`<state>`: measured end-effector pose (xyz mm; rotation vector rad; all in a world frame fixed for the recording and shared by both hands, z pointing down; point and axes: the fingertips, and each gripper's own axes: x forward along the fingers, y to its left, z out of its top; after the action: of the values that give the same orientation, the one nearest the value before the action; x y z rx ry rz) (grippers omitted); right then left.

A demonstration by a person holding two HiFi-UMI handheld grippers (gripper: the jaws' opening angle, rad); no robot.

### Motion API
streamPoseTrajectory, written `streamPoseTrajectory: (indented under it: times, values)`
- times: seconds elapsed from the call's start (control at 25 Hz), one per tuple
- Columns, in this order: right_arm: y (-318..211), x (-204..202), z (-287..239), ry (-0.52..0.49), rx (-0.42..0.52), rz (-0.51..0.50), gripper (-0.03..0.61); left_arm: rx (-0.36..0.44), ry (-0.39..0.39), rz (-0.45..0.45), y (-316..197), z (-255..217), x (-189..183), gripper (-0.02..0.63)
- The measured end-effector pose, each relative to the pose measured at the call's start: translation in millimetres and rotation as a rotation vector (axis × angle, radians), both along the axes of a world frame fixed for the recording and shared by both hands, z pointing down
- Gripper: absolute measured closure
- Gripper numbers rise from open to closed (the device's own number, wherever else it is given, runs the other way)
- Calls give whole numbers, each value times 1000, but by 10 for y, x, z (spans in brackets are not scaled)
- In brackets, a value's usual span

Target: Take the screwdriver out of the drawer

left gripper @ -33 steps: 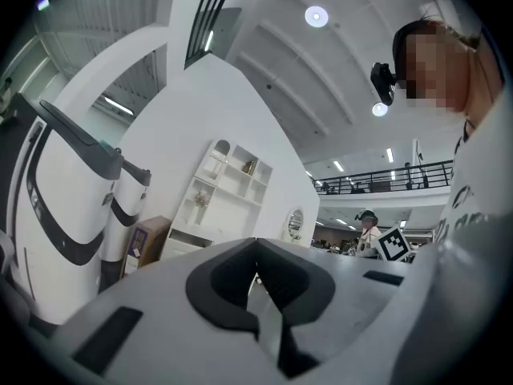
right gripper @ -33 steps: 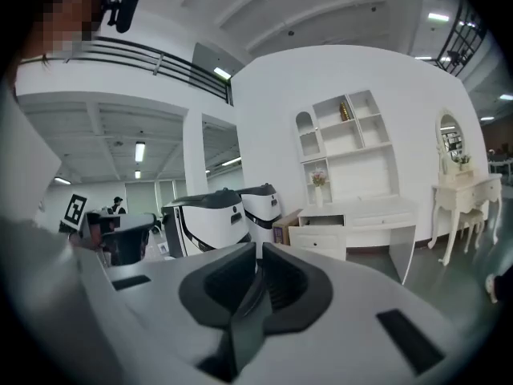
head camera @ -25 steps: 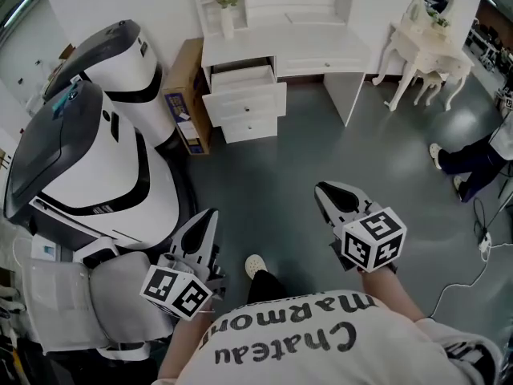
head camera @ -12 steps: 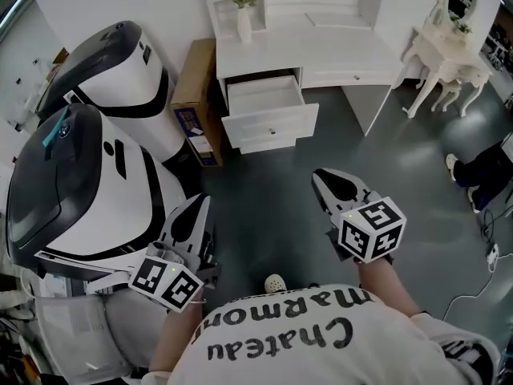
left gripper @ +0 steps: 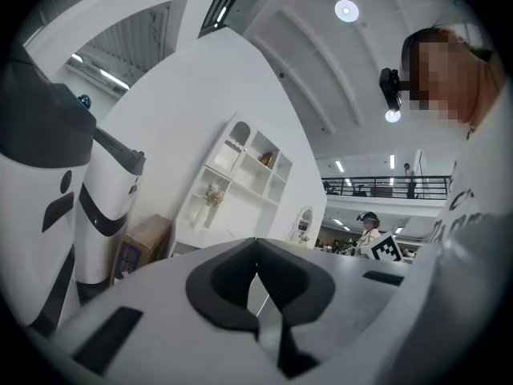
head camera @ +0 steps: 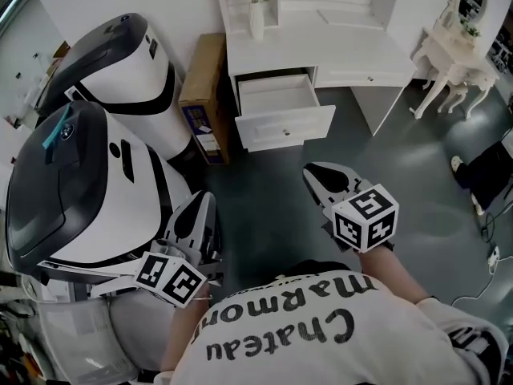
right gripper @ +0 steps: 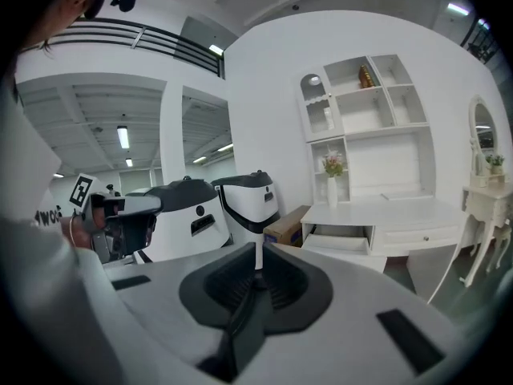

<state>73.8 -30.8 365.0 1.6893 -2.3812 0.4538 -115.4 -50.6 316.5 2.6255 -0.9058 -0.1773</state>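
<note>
The white desk [head camera: 353, 50] stands against the far wall with its top drawer [head camera: 276, 95] pulled open. The drawer's inside looks pale, and I cannot make out a screwdriver in it. In the right gripper view the open drawer [right gripper: 338, 242] shows straight ahead beyond the jaws. My left gripper [head camera: 205, 200] is held low at the left, shut and empty, well short of the desk. Over the dark floor my right gripper [head camera: 313, 172] is shut and empty too, and points towards the drawer. In each gripper view the two jaws meet with nothing between them, left gripper [left gripper: 256, 245] and right gripper [right gripper: 258, 253].
Two big white-and-black machines [head camera: 88, 183] [head camera: 132, 66] crowd the left side. A cardboard box [head camera: 204, 95] leans between them and the desk. A vase of flowers [head camera: 256, 10] stands on the desk. At the right are a small dressing table [head camera: 453, 62] and another person's legs [head camera: 485, 171].
The desk and its open drawer have come closer and grown larger in the head view. Both grippers have been carried forward towards it, still shut.
</note>
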Motion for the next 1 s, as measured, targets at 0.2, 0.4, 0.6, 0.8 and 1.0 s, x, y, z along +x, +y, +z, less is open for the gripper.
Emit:
streamPoseTrajectory:
  times: [0.2, 0.4, 0.6, 0.8, 1.0]
  values:
    - [-153, -53, 262, 32, -64, -23, 535, -66, -30, 65, -70, 281, 97, 591]
    - [-462, 104, 478, -27, -126, 5, 535, -91, -51, 0, -395, 441, 69, 591]
    - [-1029, 410, 545, -73, -132, 2, 535, -46, -62, -67, -938, 389, 219, 591]
    - [-1826, 702, 562, -9, -138, -37, 535, -65, -84, -85, -1648, 368, 462, 591]
    - [-2636, 995, 467, 103, -108, -113, 535, -53, -66, -164, -2423, 231, 656, 591]
